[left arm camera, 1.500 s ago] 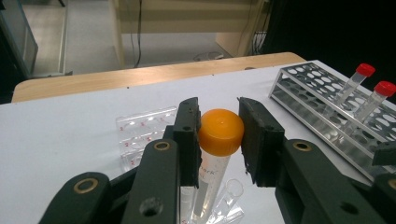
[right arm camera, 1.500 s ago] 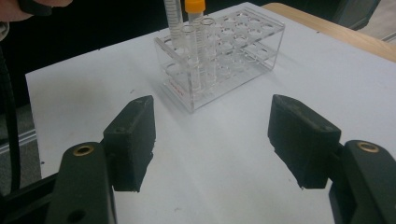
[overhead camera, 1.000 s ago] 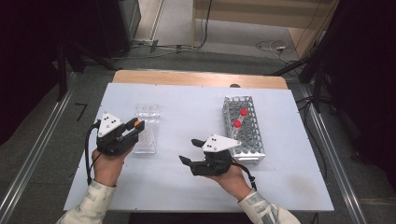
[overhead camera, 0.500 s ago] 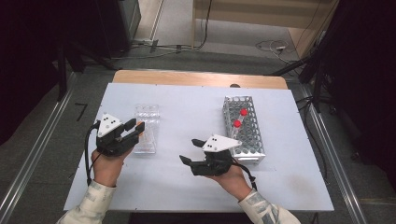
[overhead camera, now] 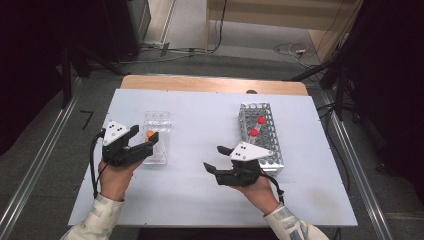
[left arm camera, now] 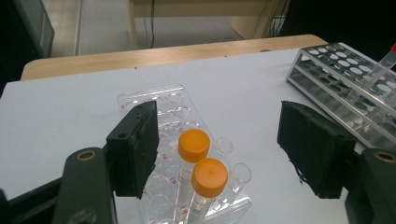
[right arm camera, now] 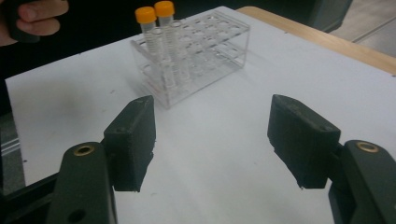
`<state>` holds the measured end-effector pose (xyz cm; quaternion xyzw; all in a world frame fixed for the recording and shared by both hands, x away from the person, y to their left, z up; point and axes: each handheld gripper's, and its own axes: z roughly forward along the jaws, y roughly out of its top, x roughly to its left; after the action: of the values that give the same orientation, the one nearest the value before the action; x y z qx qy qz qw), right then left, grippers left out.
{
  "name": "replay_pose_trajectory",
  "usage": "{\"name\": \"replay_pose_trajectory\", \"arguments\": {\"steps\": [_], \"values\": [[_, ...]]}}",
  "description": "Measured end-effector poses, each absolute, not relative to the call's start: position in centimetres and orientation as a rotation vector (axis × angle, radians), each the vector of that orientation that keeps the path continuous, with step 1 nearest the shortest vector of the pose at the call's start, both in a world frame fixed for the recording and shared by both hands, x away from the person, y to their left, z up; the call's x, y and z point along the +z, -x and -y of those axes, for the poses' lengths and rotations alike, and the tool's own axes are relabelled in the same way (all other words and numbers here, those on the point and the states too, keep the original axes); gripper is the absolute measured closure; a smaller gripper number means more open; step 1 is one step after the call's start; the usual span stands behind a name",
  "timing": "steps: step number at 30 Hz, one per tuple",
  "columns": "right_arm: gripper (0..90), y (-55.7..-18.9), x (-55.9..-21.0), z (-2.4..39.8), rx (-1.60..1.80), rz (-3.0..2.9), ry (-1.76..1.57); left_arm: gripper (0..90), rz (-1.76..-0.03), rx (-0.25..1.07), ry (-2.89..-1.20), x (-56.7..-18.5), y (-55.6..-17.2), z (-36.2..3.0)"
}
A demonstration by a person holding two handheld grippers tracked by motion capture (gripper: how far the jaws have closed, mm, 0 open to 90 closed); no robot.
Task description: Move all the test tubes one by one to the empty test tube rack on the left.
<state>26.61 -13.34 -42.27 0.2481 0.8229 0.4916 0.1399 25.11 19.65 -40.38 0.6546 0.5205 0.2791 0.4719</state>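
my left gripper (left arm camera: 215,154) sat spread around the two orange tubes (left arm camera: 200,161) in the clear rack (left arm camera: 161,107), not clamped yet. right gripper (right arm camera: 212,140) was also spread, holding nothing, over bare table (right arm camera: 224,154). two red tubes (overhead camera: 257,126) already stood in the metal rack (overhead camera: 272,150). i judged roughly half done, two orange left.

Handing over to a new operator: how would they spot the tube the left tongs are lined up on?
On the white table, find the clear plastic rack on the left. Two orange-capped tubes stand at its near end; the target is the nearer tube, closest to the open left tongs.
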Motion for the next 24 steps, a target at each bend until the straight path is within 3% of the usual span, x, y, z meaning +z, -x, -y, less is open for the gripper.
{"name": "replay_pose_trajectory", "arguments": {"steps": [17,24], "values": [[31.0,-28.1,-42.1,20.8,1.336,-2.191,-0.914,27.3,-1.269,0.678,-1.607,-40.4,-25.1,-19.3],[32.4,-29.5,-43.6,20.9,1.229,-2.104,-1.071,27.5,-1.267,0.679,-1.607,-40.4,-25.2,-19.3]]}}
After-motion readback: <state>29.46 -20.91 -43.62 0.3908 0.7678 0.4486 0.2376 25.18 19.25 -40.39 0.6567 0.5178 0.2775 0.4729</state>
